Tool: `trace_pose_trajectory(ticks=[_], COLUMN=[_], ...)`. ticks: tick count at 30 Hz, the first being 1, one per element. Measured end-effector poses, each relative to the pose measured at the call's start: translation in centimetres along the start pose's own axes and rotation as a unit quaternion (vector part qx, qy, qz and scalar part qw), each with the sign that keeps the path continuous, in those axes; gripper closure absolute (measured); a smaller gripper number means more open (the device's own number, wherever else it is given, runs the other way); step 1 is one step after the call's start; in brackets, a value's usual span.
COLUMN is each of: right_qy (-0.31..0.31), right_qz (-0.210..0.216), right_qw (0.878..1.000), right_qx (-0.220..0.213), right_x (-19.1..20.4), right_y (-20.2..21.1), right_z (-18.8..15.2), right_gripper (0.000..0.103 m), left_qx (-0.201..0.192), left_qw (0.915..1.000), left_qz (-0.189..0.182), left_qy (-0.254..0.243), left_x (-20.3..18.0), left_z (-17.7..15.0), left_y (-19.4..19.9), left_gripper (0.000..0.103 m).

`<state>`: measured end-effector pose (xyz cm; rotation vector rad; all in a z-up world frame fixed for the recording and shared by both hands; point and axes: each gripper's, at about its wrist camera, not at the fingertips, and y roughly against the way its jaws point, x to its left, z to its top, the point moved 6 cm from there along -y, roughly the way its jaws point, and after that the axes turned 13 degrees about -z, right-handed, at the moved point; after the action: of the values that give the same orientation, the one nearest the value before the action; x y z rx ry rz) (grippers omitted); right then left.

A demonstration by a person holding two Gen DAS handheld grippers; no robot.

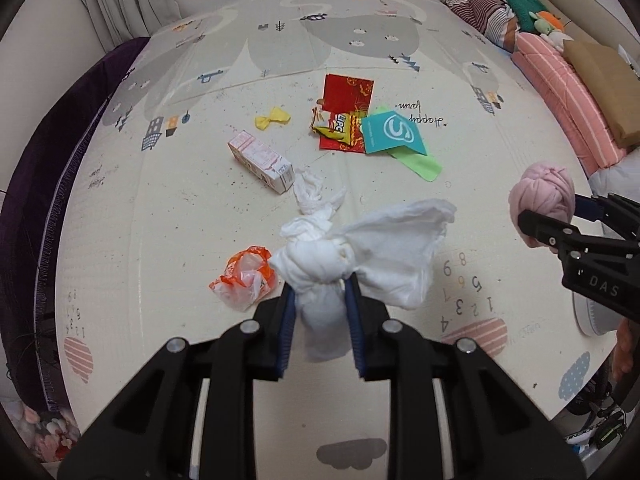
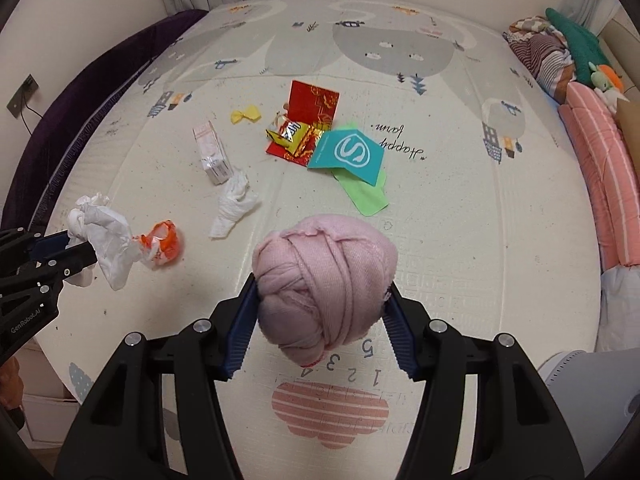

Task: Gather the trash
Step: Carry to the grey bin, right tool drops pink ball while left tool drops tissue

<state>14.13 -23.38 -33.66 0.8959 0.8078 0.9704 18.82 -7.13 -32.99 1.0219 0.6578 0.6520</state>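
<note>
Both pieces hang clear of the play mat [image 1: 160, 208], likely lifted for carrying off. The left tongs [image 1: 320, 296] are nearly closed, pinching a crumpled white tissue [image 1: 352, 256]. The right tongs [image 2: 322, 312], about half open, clamp a pink cloth ball [image 2: 324, 280]. More litter lies beyond.

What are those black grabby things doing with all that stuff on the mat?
A person is picking up trash with a grabbing tool in each hand. The left tool is clamped on a knotted wad of white tissue, and the right tool is squeezing a pink cloth ball, both lifted above the play mat. An orange wrapper, a pink carton and a red packet lie uncollected.
</note>
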Motion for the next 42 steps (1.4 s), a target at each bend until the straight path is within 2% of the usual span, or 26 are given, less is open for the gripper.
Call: trace_pose_trajectory(ticks=[9, 19, 28, 35, 40, 42], right_qy=[-0.037, -0.102, -0.149, -0.194, -0.208, -0.213], right_qz=[-0.013, -0.055, -0.097, -0.147, -0.163, -0.156], right_qw=[0.998, 0.990, 0.980, 0.966, 0.960, 0.959], right_qx=[-0.040, -0.075, -0.092, -0.091, -0.097, -0.100], right_x=[-2.9, -10.7, -22.4, -34.5, -40.8, -42.4], right_y=[11.2, 19.1, 23.3, 25.4, 26.3, 26.3], right_z=[0.1, -3.2, -9.8, -15.8, -18.3, -18.8], right_gripper=[0.046, 0.046, 0.046, 0.046, 0.044, 0.042], left_qx=[-0.026, -0.071, -0.092, -0.095, -0.100, -0.098], left_qw=[0.9985, 0.9889, 0.9780, 0.9707, 0.9620, 0.9596], left_qz=[-0.018, -0.045, -0.063, -0.110, -0.126, -0.132], left_qy=[-0.045, -0.123, -0.177, -0.191, -0.221, -0.228], left_x=[-4.1, -12.0, -23.7, -35.0, -42.4, -44.7], left_z=[0.3, 2.7, 3.1, 2.5, 1.8, 1.5], left_y=[8.9, 13.8, 15.1, 14.3, 13.5, 13.2], left_gripper=[0.079, 0.078, 0.078, 0.078, 0.078, 0.078])
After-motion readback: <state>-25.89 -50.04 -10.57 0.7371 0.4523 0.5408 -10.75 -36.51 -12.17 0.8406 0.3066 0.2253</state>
